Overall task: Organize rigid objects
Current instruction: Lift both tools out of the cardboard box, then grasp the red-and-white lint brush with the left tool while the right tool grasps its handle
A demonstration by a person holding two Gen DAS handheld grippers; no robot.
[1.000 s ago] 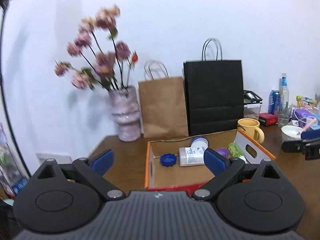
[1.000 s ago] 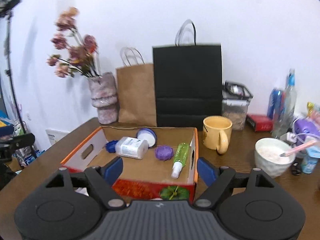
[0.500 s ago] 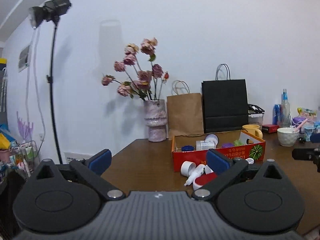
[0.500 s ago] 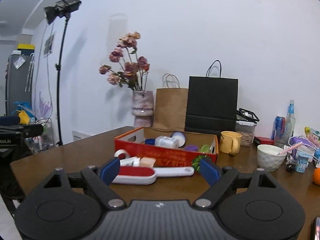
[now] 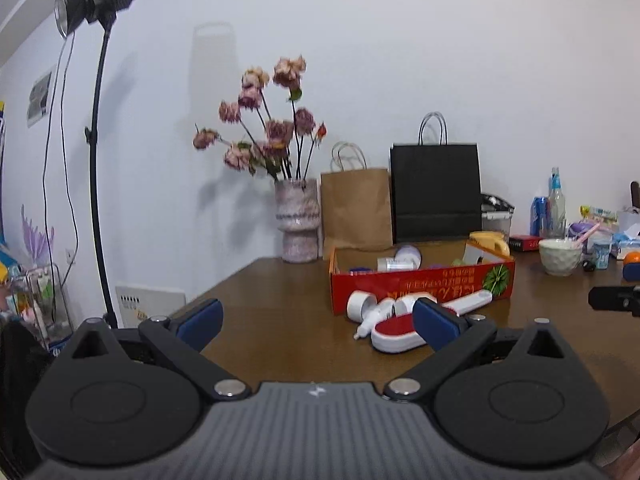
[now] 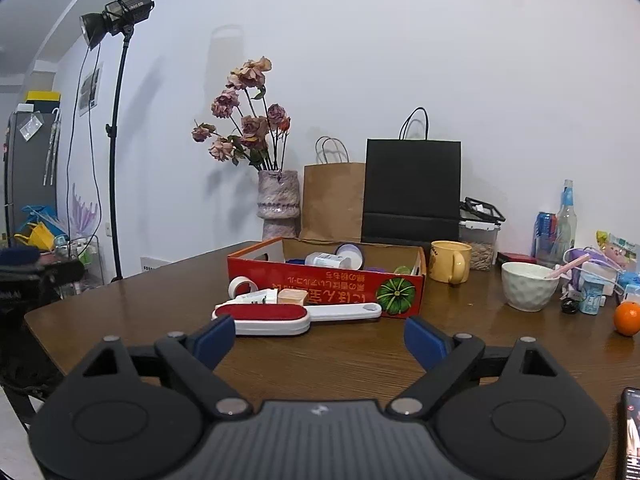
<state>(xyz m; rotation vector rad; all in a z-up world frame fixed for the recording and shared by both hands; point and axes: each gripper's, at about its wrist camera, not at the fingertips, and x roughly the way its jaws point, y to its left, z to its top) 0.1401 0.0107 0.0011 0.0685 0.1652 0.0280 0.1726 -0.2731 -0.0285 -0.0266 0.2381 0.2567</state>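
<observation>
On the brown table, toward its far side, red cardboard box holding a white bottle, a purple-rimmed jar and other small items too small to tell. Just in front of box's near wall: red-and-white lint brush lying flat, handle pointing right, with tape roll, a white tube and a small tan block bunched between brush and box. Right gripper spread wide, nothing between fingers; brush head just beyond left fingertip. Left gripper also spread wide, empty; brush partly behind right fingertip, tape roll beyond it. Yellow mug and white bowl right of box; vase and paper bags at far edge.
</observation>
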